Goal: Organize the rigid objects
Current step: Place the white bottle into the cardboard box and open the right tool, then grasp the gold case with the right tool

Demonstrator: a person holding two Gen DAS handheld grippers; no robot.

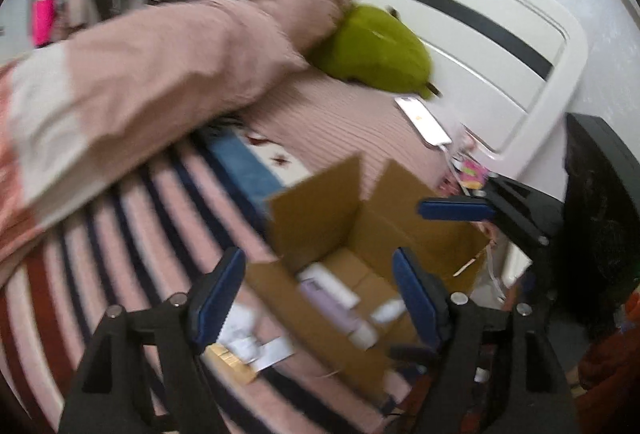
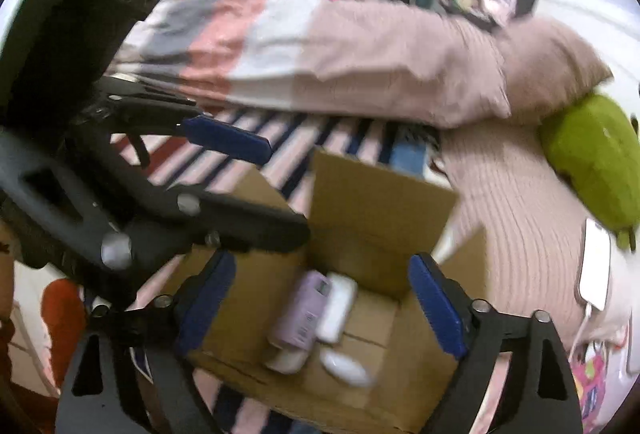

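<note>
While both grippers hover above an open cardboard box point(image 2: 360, 218) on a striped bedspread point(image 1: 132, 209), neither holds anything: the right gripper point(image 2: 324, 306) has its fingers spread wide and the left gripper point(image 1: 318, 298) has its fingers moderately apart. Inside the box lie a lilac bottle point(image 2: 302, 314), a white bottle point(image 2: 338, 308) touching it at its 3 o'clock, and a small white item point(image 2: 346, 368) at 5 o'clock. Loose papers point(image 1: 248, 342) sit just outside the box. The two grippers hang close together, so they could collide, or snag a raised flap and tip the light box on the soft bedding.
</note>
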